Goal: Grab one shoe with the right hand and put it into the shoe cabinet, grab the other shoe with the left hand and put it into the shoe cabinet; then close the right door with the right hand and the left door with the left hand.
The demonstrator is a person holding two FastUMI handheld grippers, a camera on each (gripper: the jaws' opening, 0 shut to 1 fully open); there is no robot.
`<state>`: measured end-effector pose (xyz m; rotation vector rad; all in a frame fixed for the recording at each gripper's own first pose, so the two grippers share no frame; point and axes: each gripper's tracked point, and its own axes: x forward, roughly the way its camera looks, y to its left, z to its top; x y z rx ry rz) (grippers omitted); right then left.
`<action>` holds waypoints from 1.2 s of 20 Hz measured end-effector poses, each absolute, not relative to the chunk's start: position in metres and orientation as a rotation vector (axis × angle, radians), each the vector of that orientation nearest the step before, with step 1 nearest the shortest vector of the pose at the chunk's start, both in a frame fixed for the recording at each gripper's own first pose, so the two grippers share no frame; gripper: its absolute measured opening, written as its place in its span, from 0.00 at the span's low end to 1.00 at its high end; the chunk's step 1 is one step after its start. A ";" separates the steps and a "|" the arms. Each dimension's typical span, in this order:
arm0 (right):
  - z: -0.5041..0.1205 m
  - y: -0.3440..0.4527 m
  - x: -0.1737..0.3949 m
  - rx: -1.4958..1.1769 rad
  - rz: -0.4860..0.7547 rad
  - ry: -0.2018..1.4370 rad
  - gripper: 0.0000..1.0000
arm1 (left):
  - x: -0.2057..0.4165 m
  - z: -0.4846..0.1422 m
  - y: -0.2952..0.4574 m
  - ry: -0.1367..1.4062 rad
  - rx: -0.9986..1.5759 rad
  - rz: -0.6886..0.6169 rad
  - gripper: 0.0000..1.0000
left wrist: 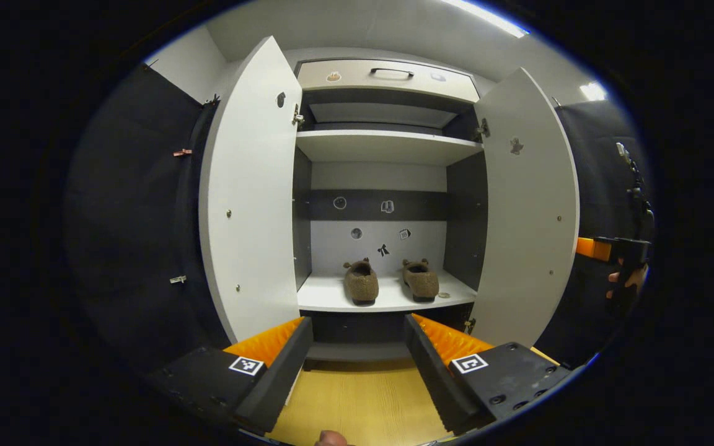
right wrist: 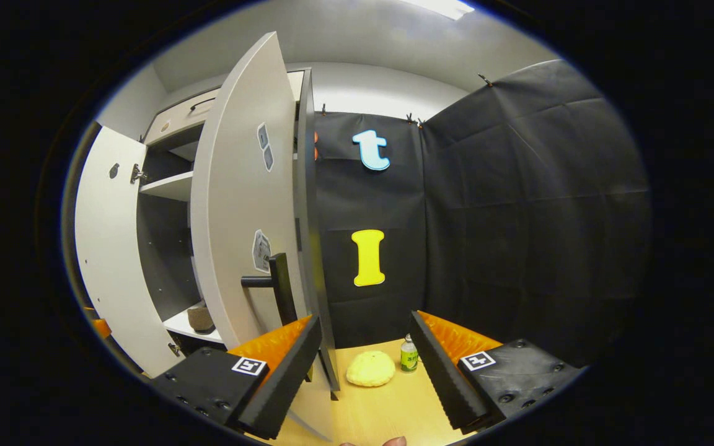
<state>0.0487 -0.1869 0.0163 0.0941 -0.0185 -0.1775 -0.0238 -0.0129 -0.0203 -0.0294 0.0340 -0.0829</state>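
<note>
Wooden floor (left wrist: 357,396) under open shoe cabinet (left wrist: 388,145); a bottle (right wrist: 408,355), perhaps

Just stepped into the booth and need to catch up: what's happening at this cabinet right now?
A person holds a gripper in each hand in front of a shoe cabinet. Both brown shoes, one beside the other, already sit on the lower shelf. Both doors are open. The right gripper, jaws open, is at the outer side of the right door, near its black handle. The left gripper, also open and empty, faces the cabinet.
</note>
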 end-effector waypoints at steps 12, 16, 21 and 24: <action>0.007 -0.055 0.082 0.137 0.060 0.007 0.98 | -0.034 -0.022 0.026 0.040 -0.053 -0.031 0.95; 0.003 -0.013 0.105 0.099 0.127 0.007 0.98 | -0.042 -0.021 0.049 0.042 -0.054 0.014 0.95; 0.000 0.004 0.124 0.111 0.145 0.005 0.98 | -0.051 -0.020 0.074 0.052 -0.072 0.051 0.94; -0.001 0.012 0.135 0.109 0.150 0.005 0.98 | -0.055 -0.017 0.096 0.055 -0.083 0.075 0.95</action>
